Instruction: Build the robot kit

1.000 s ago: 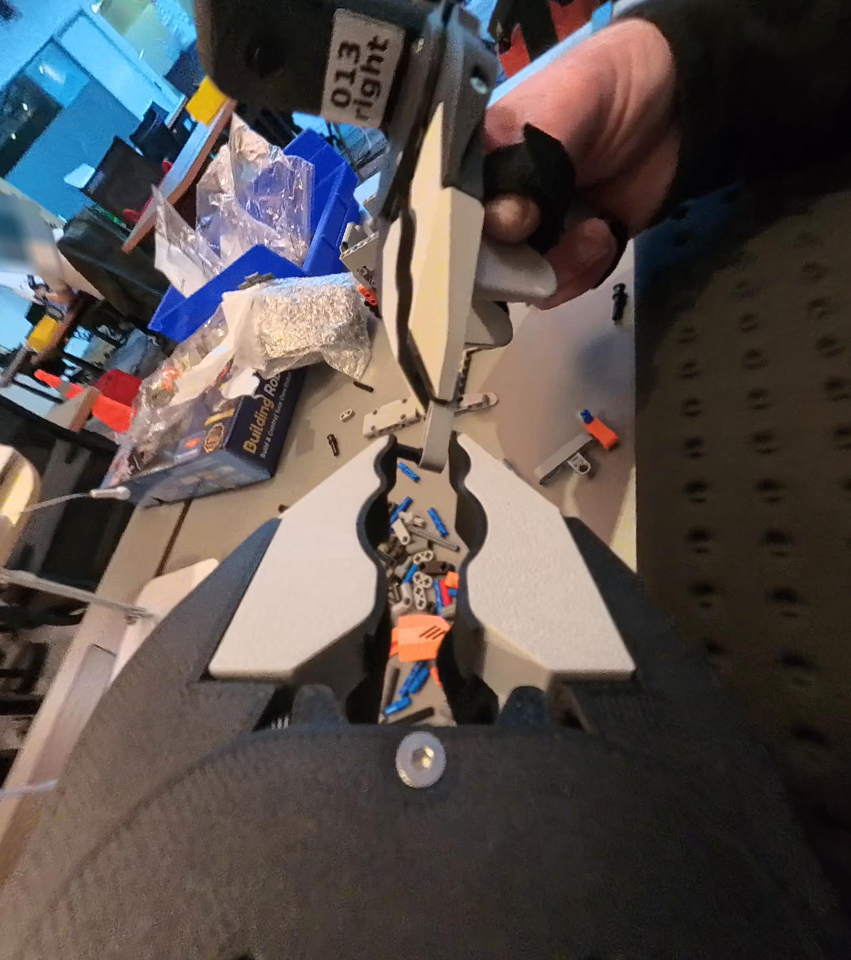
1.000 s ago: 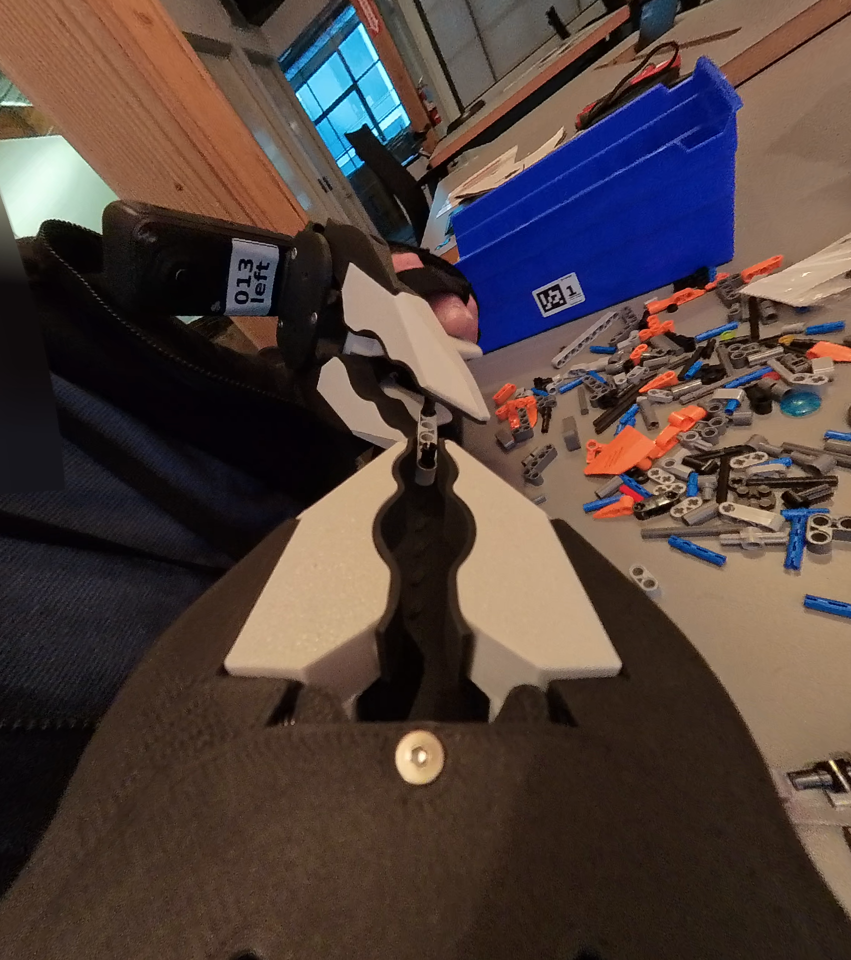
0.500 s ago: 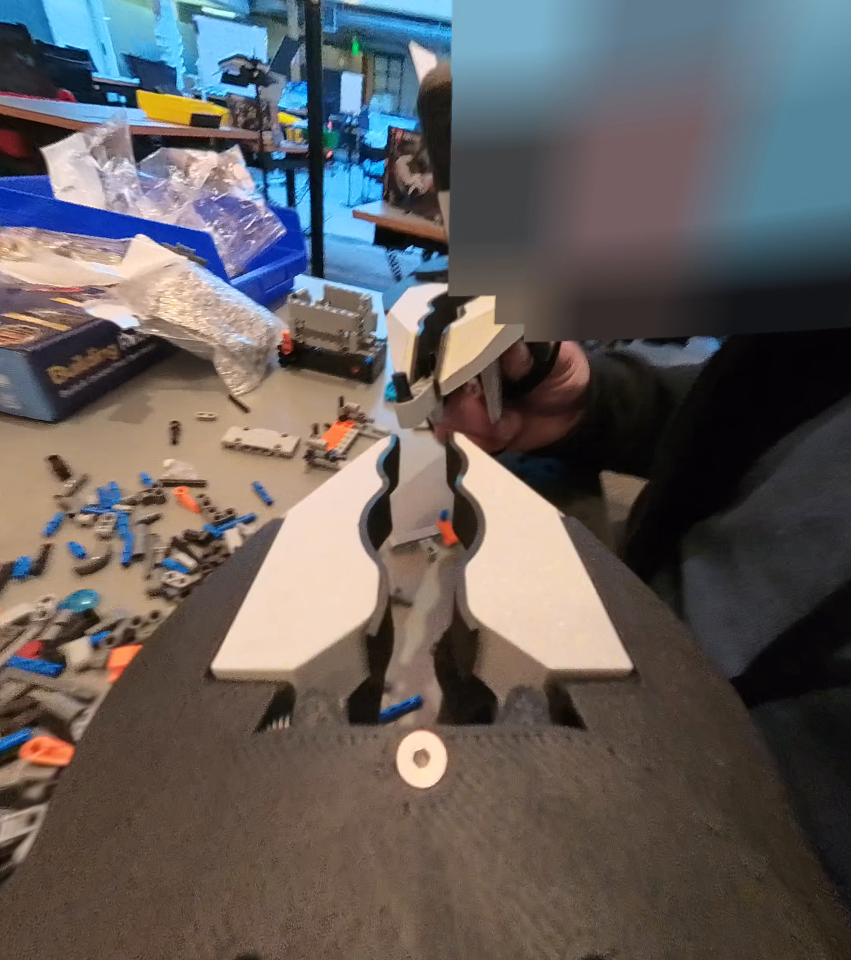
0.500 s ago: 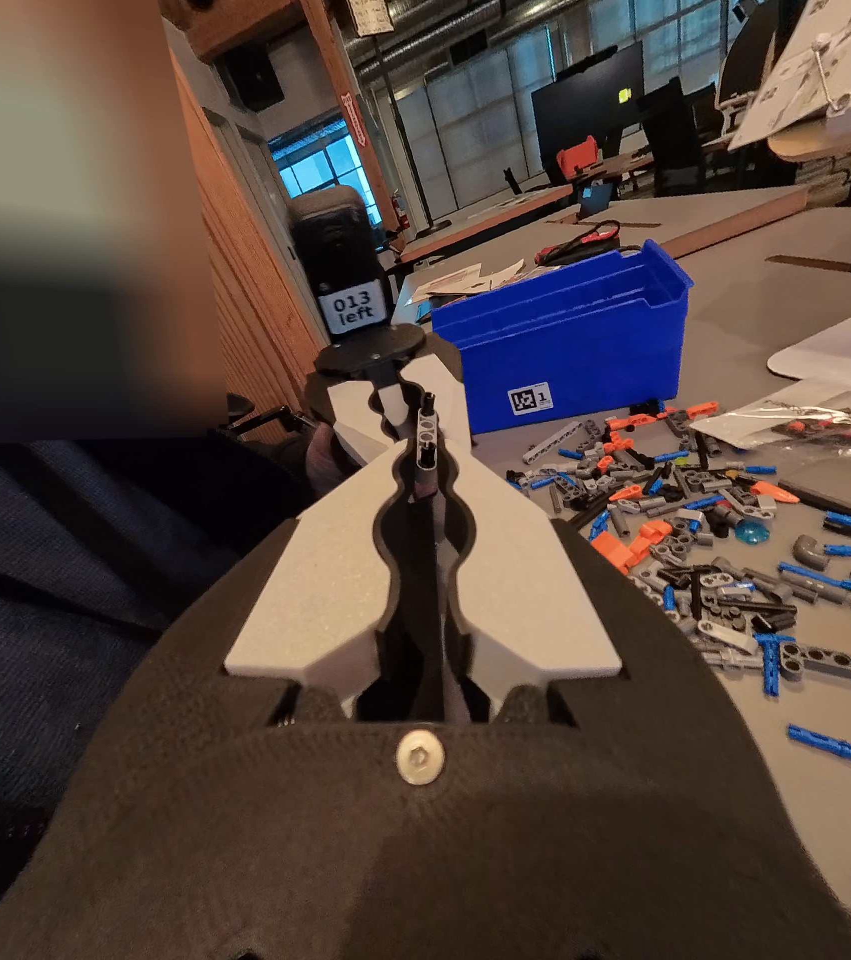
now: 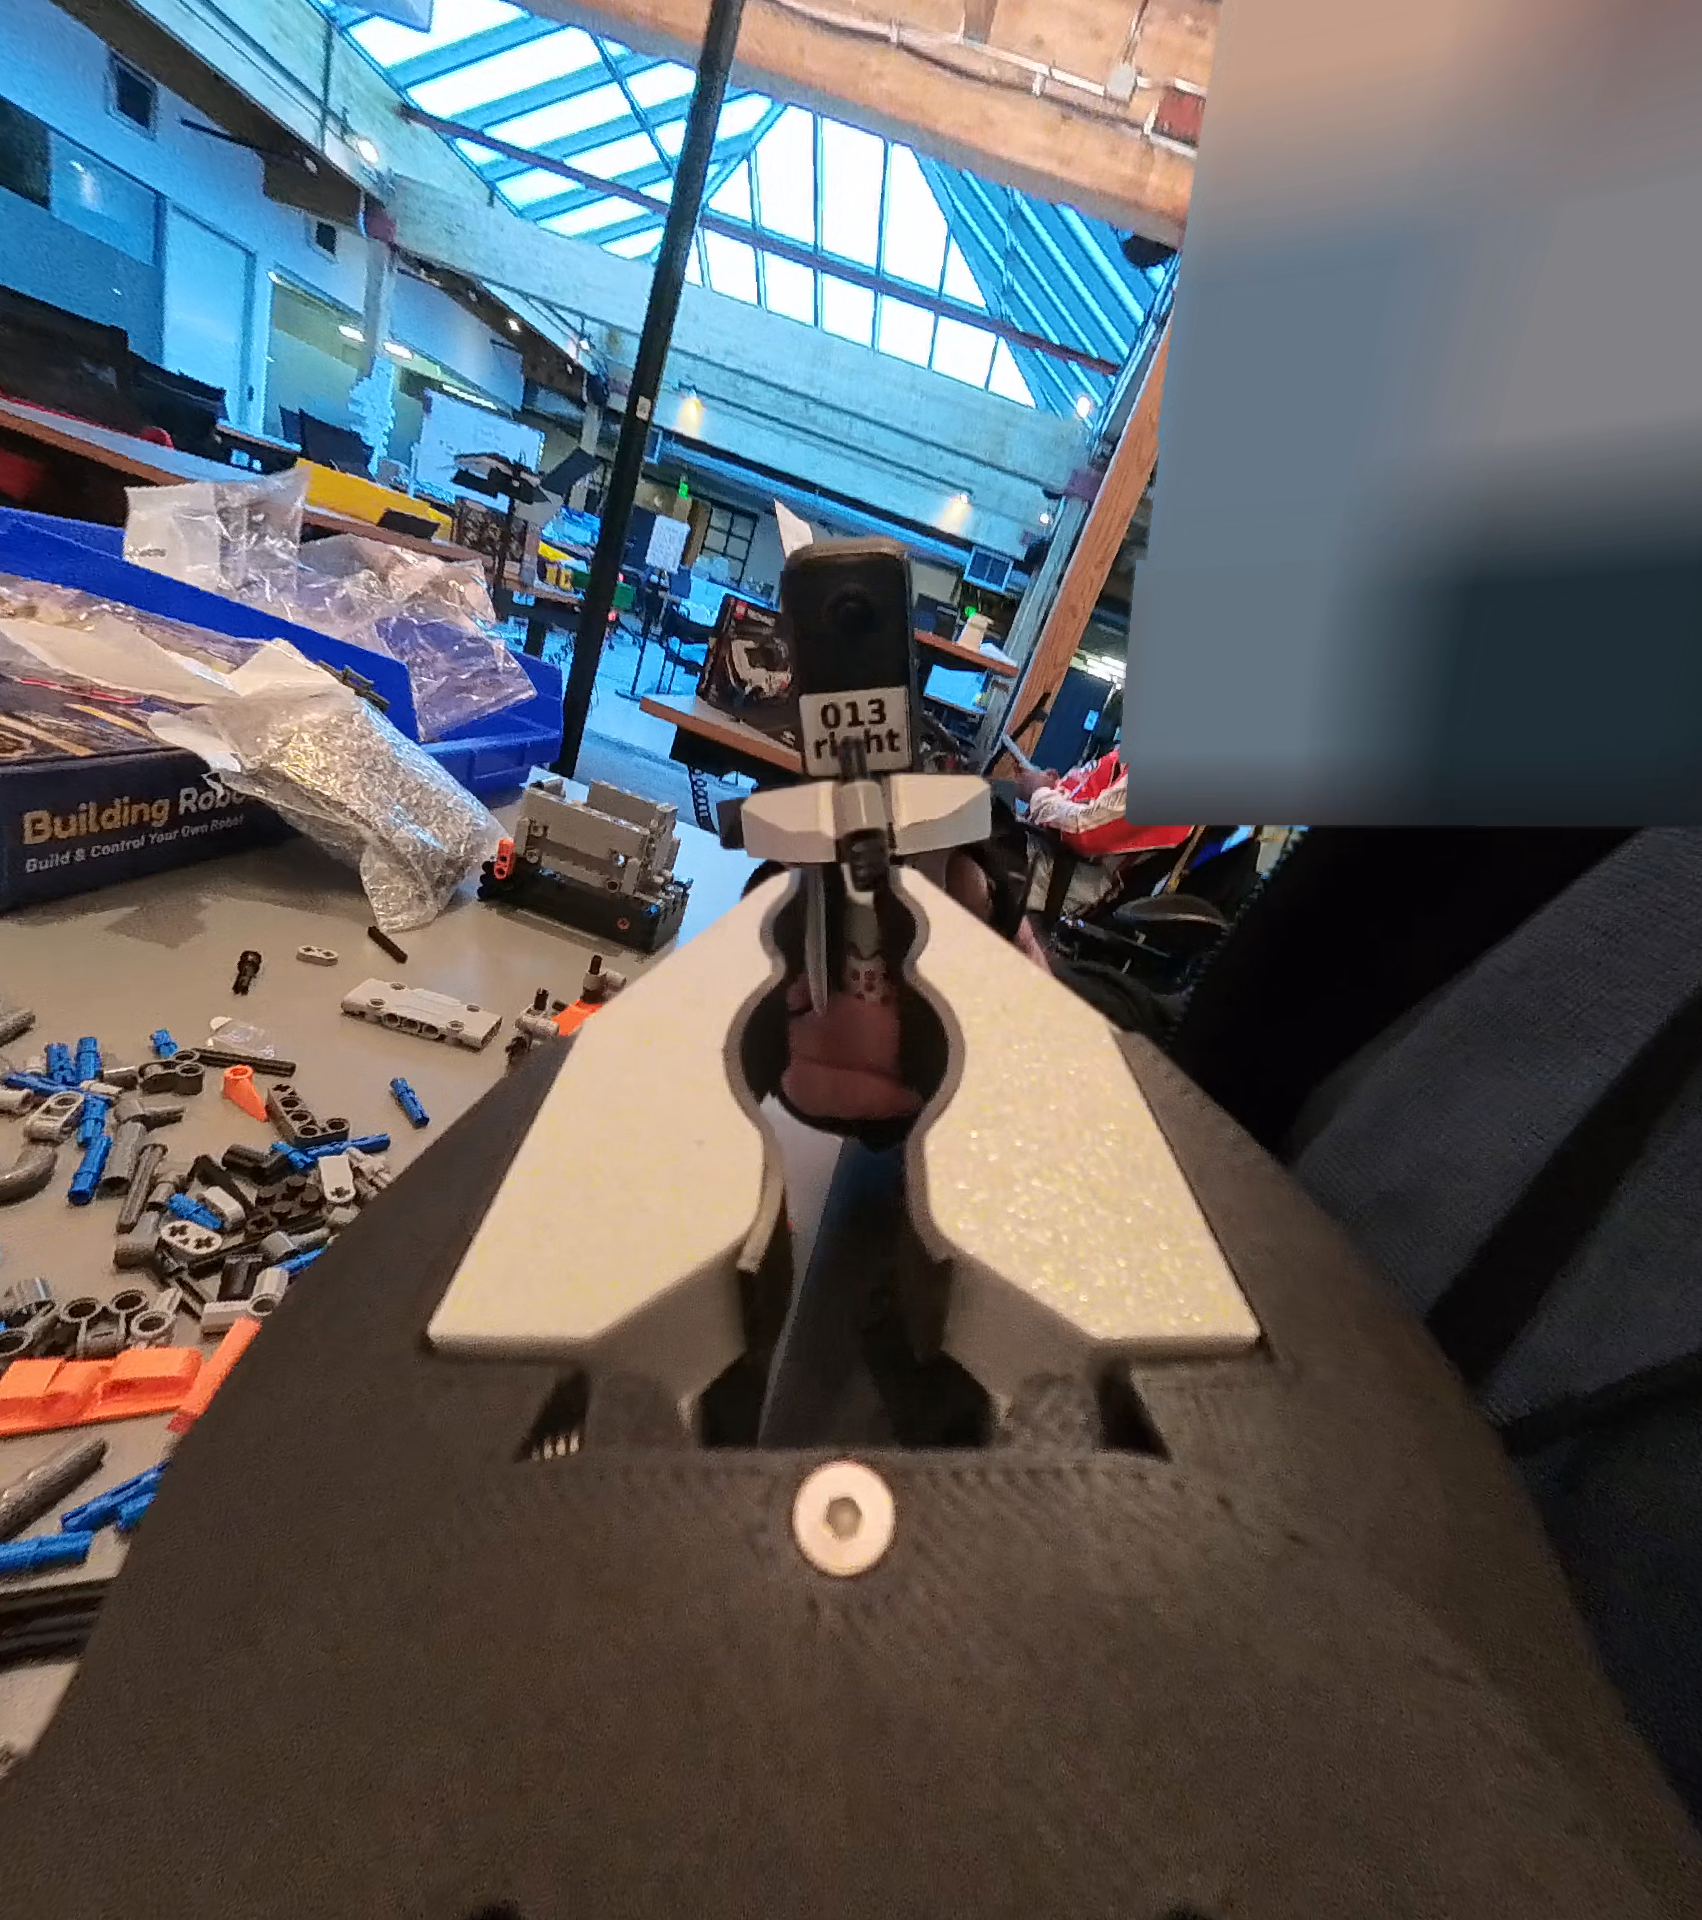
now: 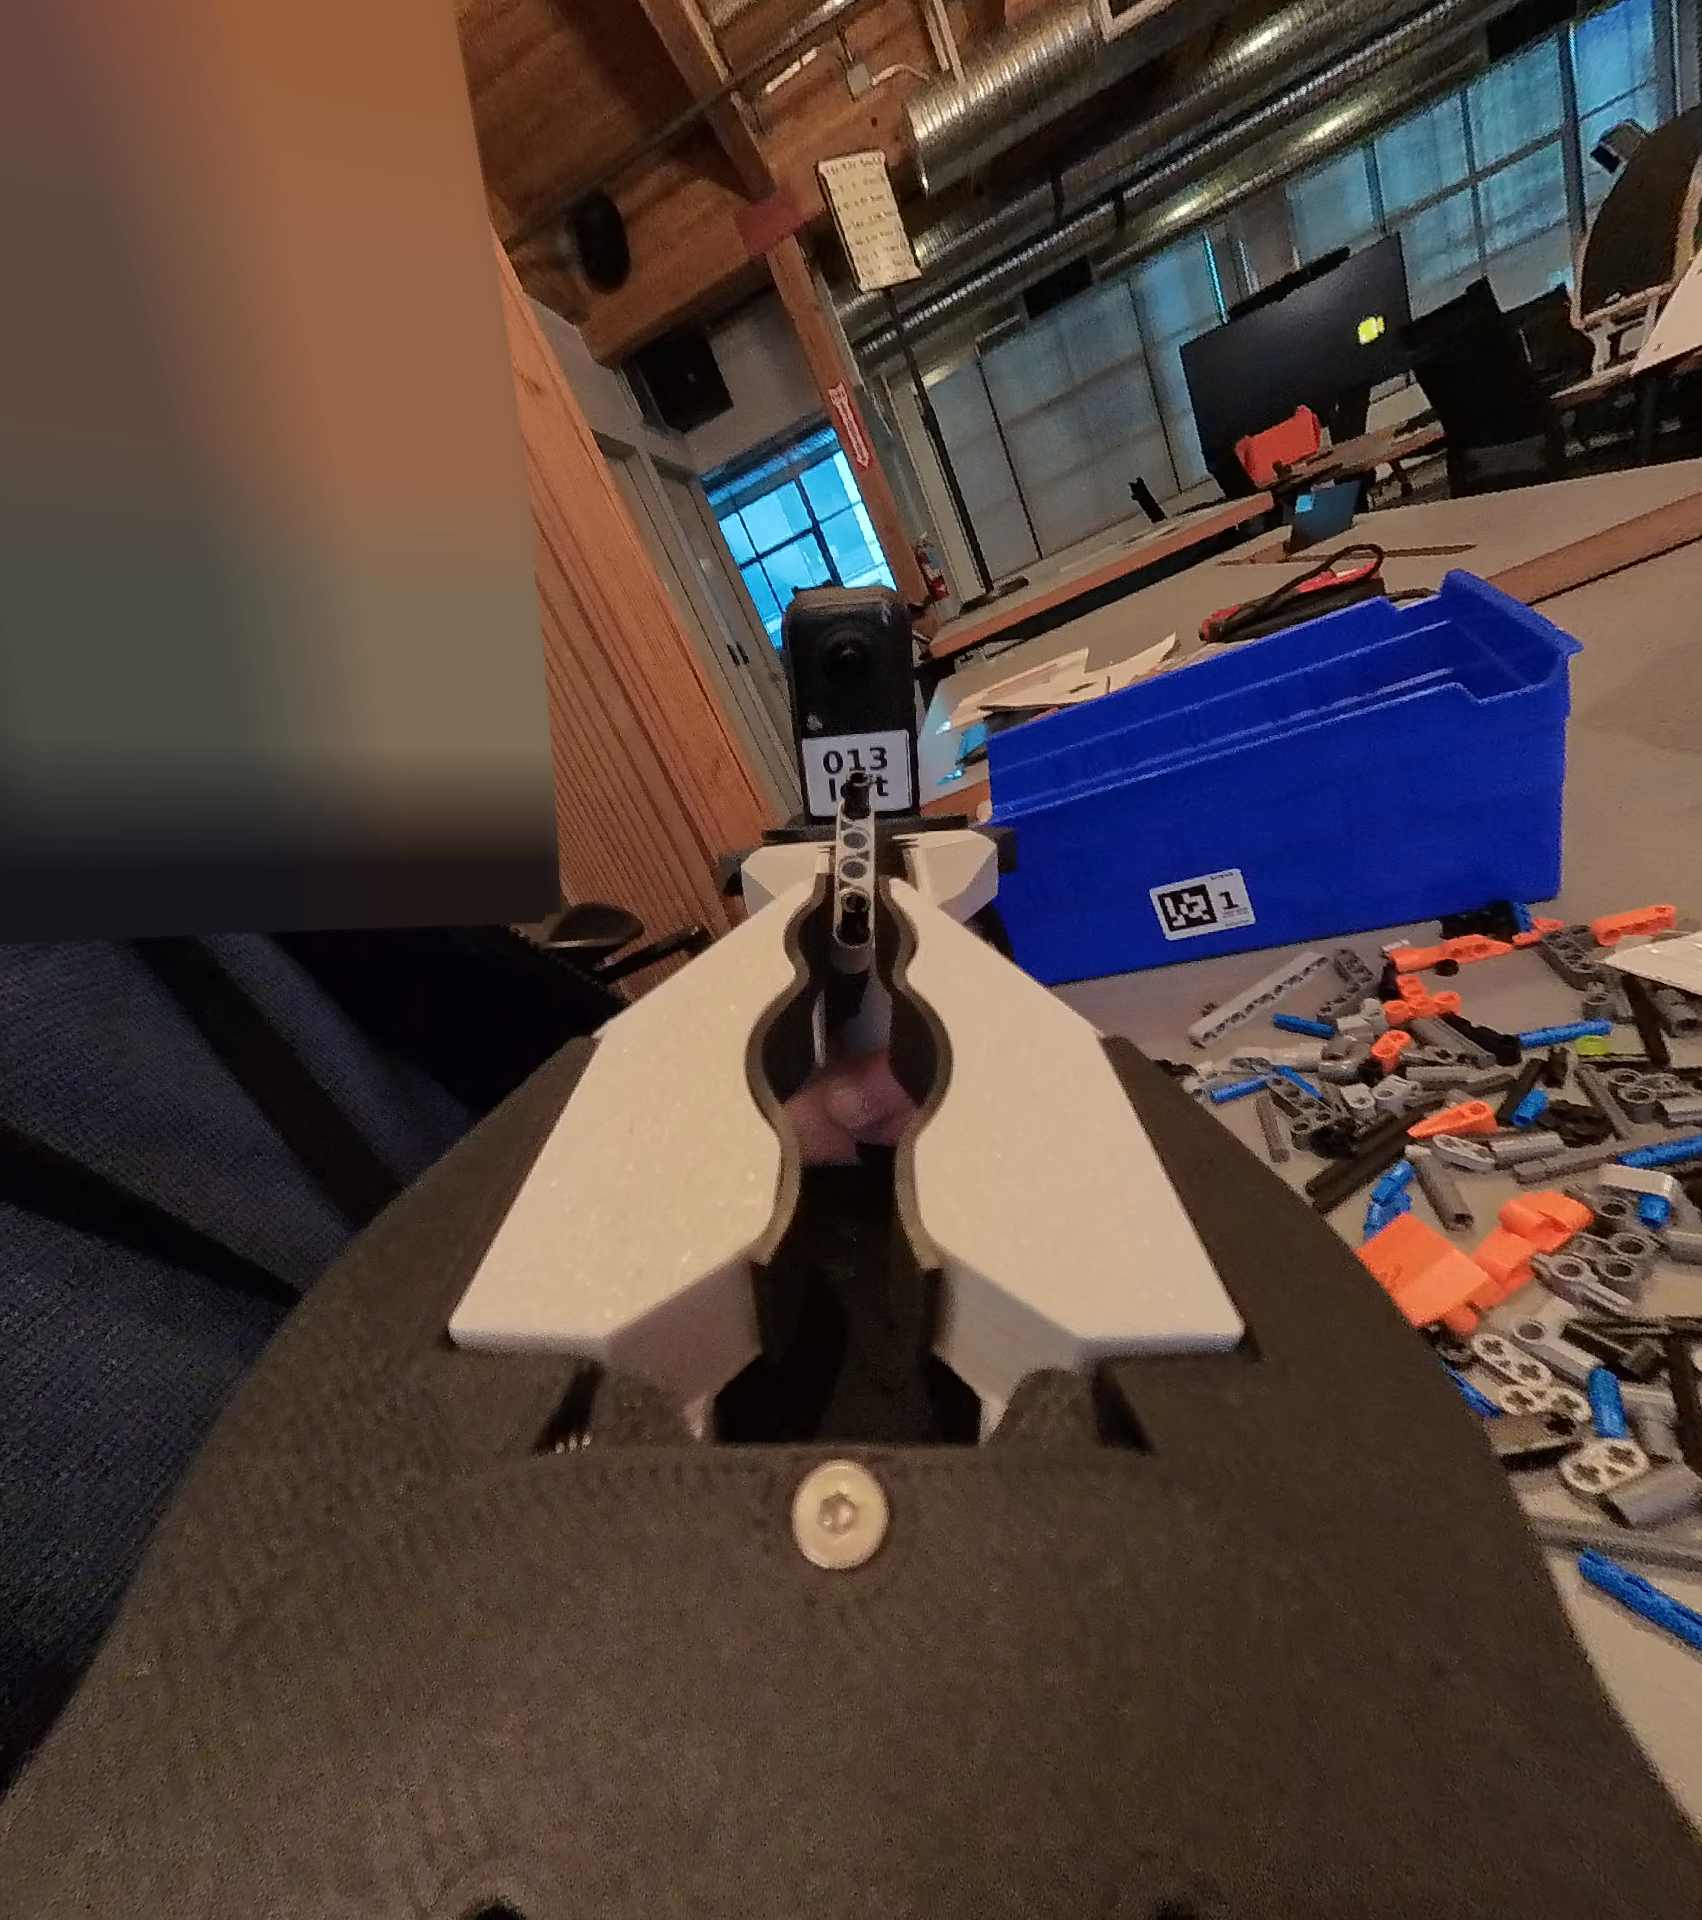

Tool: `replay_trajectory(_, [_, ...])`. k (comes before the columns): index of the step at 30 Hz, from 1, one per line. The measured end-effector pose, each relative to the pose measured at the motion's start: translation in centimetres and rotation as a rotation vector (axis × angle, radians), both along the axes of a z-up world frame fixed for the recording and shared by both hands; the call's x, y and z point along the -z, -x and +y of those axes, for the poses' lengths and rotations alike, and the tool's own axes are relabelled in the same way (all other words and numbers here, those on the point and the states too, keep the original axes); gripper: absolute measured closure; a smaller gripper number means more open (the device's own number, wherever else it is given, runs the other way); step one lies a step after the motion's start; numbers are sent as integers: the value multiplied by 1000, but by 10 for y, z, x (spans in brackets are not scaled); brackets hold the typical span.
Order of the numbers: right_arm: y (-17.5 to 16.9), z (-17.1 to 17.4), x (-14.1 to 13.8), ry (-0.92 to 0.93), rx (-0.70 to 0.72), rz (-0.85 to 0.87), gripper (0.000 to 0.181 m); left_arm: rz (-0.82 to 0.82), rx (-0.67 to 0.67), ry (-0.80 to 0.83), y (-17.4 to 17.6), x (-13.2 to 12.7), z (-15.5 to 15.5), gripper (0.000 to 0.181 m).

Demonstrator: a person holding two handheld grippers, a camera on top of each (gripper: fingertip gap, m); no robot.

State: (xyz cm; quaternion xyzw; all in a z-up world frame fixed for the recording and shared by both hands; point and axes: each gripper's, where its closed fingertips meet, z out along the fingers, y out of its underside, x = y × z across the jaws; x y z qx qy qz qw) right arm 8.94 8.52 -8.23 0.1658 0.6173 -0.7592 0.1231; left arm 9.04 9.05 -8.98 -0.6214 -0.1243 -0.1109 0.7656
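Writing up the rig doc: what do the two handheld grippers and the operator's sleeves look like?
Both match. The left gripper and right gripper each have a black ribbed printed body, a silver screw at centre, and two pale grey wedge fingers with wavy, dark-lined inner edges. Each carries a black camera on top with a white sticker. No cables visible. The person wears dark navy fabric sleeves.
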Motion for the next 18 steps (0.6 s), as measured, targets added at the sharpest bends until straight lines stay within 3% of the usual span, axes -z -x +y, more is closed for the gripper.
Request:
replay_trajectory(6, [-2, -6, -1, 20, -5, -7, 177, -26, -33, -49, 0, -4, -9, 163])
replay_trajectory(9, [-5, -10, -1, 30, -16, -8, 177, -38, 12, -75, -8, -6, -11, 168])
replay_trajectory(18, [-11, -23, 0, 30, -33, -9, 177, -9, -22, -57, -12, -4, -23, 170])
